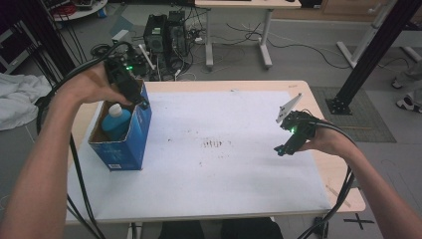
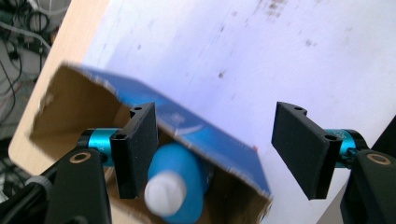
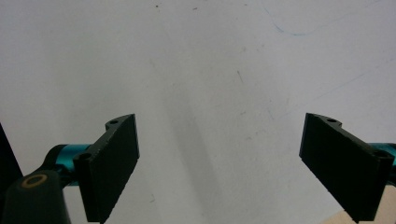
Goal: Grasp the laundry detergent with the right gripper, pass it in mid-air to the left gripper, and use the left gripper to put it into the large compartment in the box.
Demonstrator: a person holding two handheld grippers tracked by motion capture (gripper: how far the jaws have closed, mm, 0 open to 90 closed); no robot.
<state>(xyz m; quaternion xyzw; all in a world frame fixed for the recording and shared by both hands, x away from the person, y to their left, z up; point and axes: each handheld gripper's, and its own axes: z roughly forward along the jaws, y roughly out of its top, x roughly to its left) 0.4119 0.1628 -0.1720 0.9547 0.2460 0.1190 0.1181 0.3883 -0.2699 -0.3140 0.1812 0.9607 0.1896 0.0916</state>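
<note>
Your desk (image 1: pixel 239 85) is light wood w/ a white sheet (image 1: pixel 219 149) over most of it, some dark specks mid-sheet. Room behind: grey floor, 2 computer towers (image 1: pixel 166 32), loose cables, another desk at the back. On yours: 1 blue box (image 1: pixel 123 133), open top, at the left edge, w/ 1 blue bottle (image 1: pixel 115 122), white cap, standing inside. Your left hand-held gripper (image 1: pixel 144 103) hovers over the box rim, jaws apart, nothing between them. Your right hand-held gripper (image 1: pixel 279 150) is above the sheet's right side, jaws wide apart.

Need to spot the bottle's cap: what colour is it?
White, on the blue bottle in the box; clearest in the left gripper view.
</note>
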